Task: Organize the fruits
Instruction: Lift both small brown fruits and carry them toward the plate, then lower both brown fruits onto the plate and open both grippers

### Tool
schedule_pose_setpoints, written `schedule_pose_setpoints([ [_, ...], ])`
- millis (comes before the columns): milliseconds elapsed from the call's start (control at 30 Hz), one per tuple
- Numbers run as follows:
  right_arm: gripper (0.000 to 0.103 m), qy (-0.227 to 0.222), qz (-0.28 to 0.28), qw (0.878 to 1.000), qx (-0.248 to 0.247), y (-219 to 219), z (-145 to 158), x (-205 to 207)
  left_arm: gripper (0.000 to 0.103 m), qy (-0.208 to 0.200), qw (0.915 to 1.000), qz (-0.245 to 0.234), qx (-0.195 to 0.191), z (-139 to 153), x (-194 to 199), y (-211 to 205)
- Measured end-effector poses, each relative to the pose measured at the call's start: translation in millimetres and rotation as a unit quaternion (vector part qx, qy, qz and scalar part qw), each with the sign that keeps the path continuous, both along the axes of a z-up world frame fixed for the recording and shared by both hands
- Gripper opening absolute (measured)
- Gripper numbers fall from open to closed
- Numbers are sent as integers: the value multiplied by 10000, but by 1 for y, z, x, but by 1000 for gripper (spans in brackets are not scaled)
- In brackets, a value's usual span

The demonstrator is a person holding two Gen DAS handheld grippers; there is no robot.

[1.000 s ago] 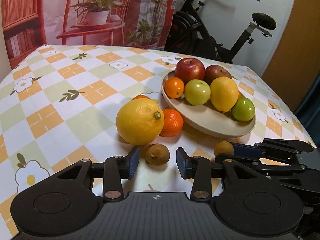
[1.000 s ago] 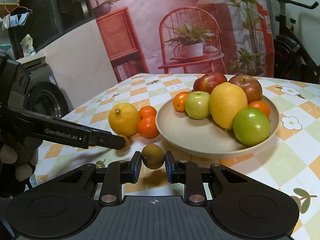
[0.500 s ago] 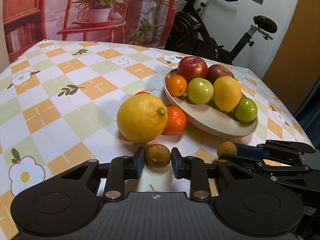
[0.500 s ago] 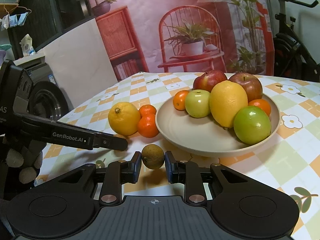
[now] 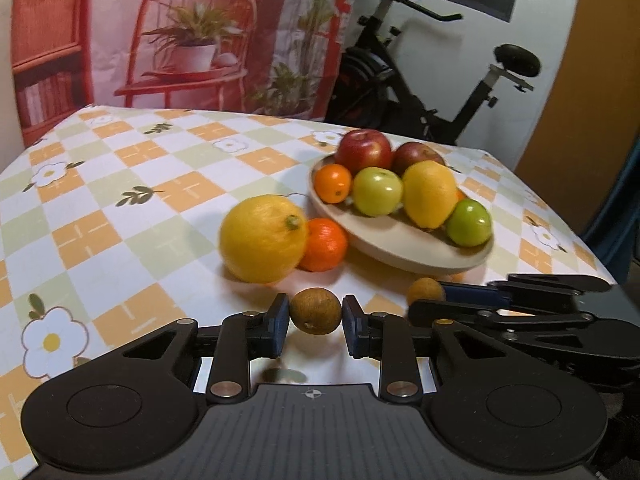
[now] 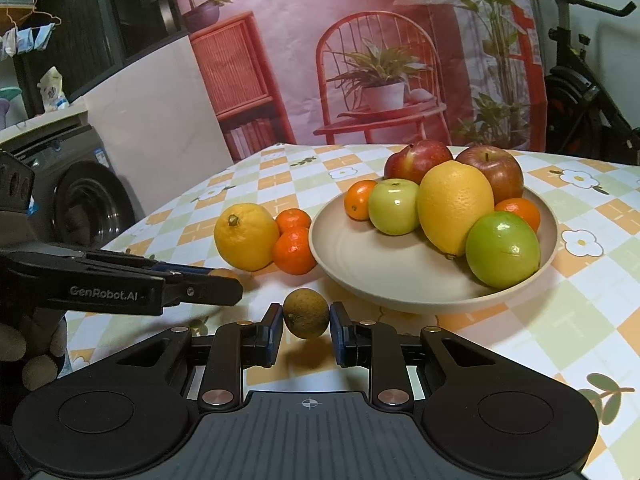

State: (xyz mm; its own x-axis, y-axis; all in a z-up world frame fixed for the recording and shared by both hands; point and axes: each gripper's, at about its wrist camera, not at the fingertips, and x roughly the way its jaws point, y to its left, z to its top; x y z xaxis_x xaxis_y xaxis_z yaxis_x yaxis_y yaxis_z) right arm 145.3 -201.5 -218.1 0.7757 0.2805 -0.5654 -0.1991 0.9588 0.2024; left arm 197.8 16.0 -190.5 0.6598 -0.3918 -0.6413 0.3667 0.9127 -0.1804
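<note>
My left gripper [image 5: 316,316] is shut on a small brown round fruit [image 5: 316,310], pads pressing both its sides just above the cloth. My right gripper [image 6: 306,322] is shut on a second small brown fruit [image 6: 306,317], held low in front of the beige plate [image 6: 360,256]. In the plate [image 5: 400,254] lie red apples, green apples, a lemon and tangerines. A big lemon [image 5: 262,238] and a tangerine [image 5: 324,244] sit on the table left of the plate. The right gripper [image 5: 438,294] with its fruit [image 5: 425,290] shows at the right of the left wrist view.
A checked floral tablecloth [image 5: 120,184] covers the table. A second tangerine [image 6: 293,219] sits behind the first. An exercise bike [image 5: 440,92] stands beyond the far edge, a washing machine [image 6: 88,200] off the left side. A gloved hand [image 6: 28,356] holds the left gripper.
The left jaws have shut onto the small brown fruit that lay between them. The right gripper keeps its fruit and has not moved.
</note>
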Motion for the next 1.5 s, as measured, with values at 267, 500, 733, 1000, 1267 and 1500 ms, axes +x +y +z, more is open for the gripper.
schedule_pose_setpoints([
  [267, 23, -50, -39, 10000, 24, -3, 0, -2, 30, -10, 10000, -41, -13, 0, -1, -1],
  [500, 23, -406, -282, 9988, -36, -9, 8, -14, 30, -391, 9985, -360, 144, 16, -6, -10],
  [733, 23, -619, -725, 9954, 42, -40, 21, -18, 30, -727, 9952, -642, 119, 37, 3, -25],
  [1000, 23, -813, -1035, 9911, -207, -72, 34, -8, 30, -749, 9951, -638, 9, 48, 33, -43],
  [1267, 23, -792, -1318, 9874, -373, -97, 28, 5, 30, -652, 9950, -748, 119, 45, 56, -61],
  [1500, 23, -791, -1352, 9870, -344, -104, 23, 19, 30, -474, 9954, -830, 92, 45, 91, -82],
])
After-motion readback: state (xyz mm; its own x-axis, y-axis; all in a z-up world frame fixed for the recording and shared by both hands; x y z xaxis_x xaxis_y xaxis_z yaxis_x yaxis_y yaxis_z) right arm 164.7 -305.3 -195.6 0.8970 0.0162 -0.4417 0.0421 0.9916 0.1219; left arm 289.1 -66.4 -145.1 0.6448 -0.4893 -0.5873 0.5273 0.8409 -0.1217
